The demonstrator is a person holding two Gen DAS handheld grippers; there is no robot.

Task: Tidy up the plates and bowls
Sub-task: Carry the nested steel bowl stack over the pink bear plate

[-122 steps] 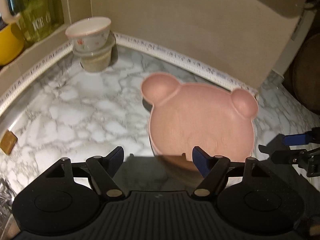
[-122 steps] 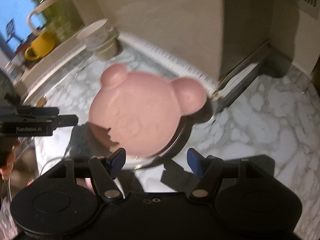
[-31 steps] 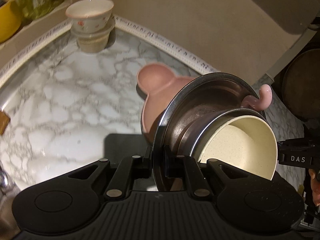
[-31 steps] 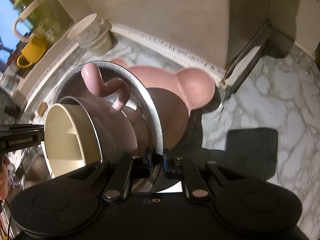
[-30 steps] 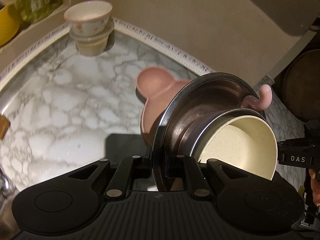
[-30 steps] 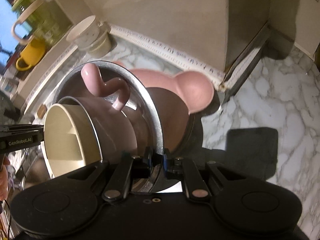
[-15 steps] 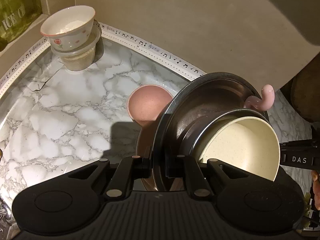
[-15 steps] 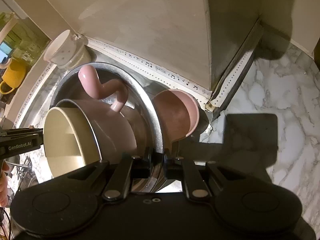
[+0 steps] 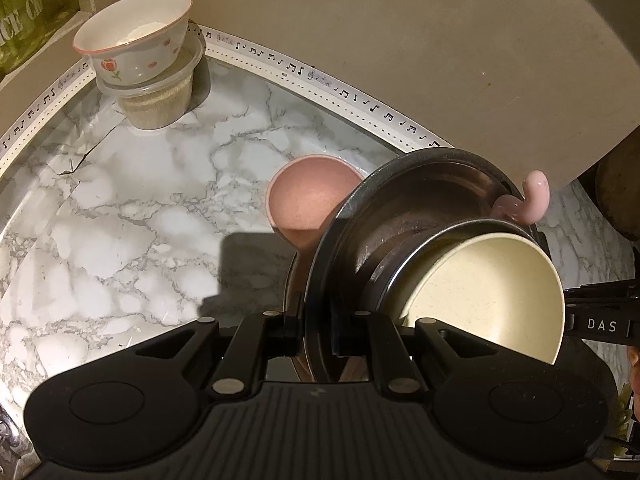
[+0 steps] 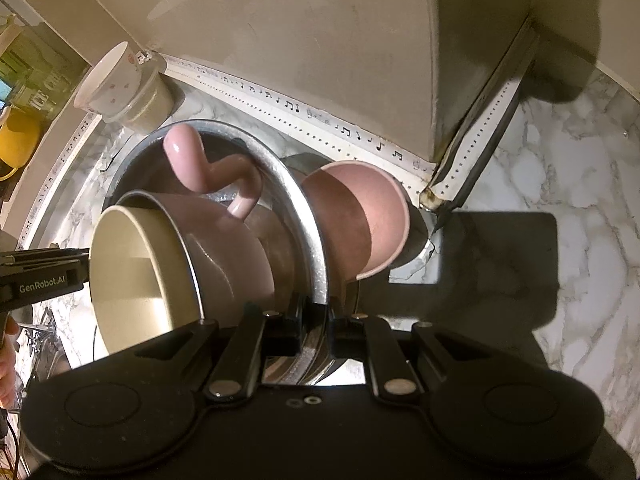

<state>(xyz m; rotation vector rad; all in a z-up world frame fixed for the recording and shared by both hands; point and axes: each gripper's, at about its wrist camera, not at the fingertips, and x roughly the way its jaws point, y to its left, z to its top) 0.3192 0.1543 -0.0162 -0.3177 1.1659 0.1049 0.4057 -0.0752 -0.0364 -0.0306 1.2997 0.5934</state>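
Steel bowl [image 9: 420, 208] is clamped at its rim from opposite sides: left gripper [image 9: 316, 332] jaws closed on the near rim in the left wrist view, right gripper [image 10: 316, 332] jaws closed on the rim in the right wrist view. Bowl is held tilted, above the marble desk [image 9: 140, 220]. Nested inside it: a pink mug [image 10: 232, 248] with a curled handle [image 10: 208, 172], and a cream bowl [image 9: 492, 292] set in the mug's mouth. Pink plate [image 9: 312, 196] lies on the desk directly under and behind the steel bowl, near the back edge by the wall; only its round ear parts are seen, so contact with the steel bowl cannot be told. At the desk's back-left corner a floral bowl [image 9: 136, 44] is stacked on a clear tub [image 9: 156, 100]. Music-note tape [image 9: 320, 76] is run along the back edge. A yellow mug [image 10: 16, 140] is seen on the sill beyond the left edge. The opposite gripper's body is seen at the frame side in each view.
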